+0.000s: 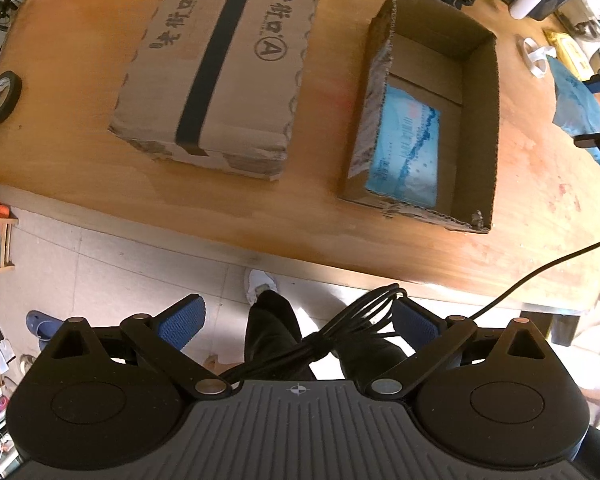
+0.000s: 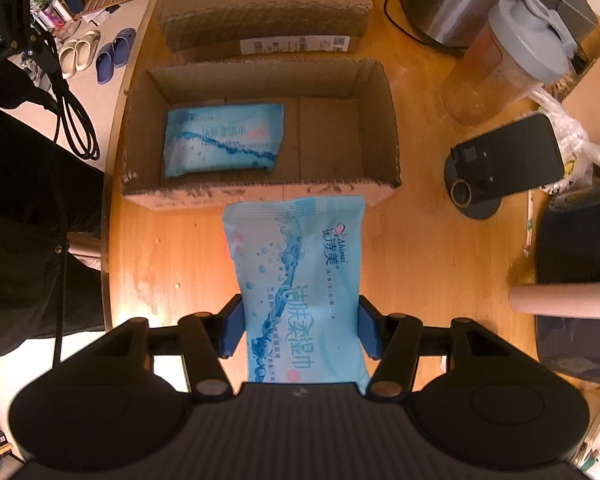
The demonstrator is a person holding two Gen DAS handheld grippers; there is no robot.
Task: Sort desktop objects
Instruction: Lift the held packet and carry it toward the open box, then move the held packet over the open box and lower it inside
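Between the right gripper's blue fingers sits a pale blue pack of wet wipes, pinched across its narrow width near its rear end, so its long axis runs straight forward, away from the gripper. Its far end reaches the near wall of an open cardboard box on the wooden table; whether the pack is lifted clear of the table is hard to tell. A second blue pack already lies in the box's left half, long side across, while the right half shows bare cardboard. By my reading, the held pack is headed for that box, which lies directly ahead, so the carry would go forward and over the wall. The left gripper hangs back beyond the table's edge over the floor, fingers spread wide with nothing between them, a cable looped across them; the right hand is plainly nearer. A taped, closed box stands beside the open one.
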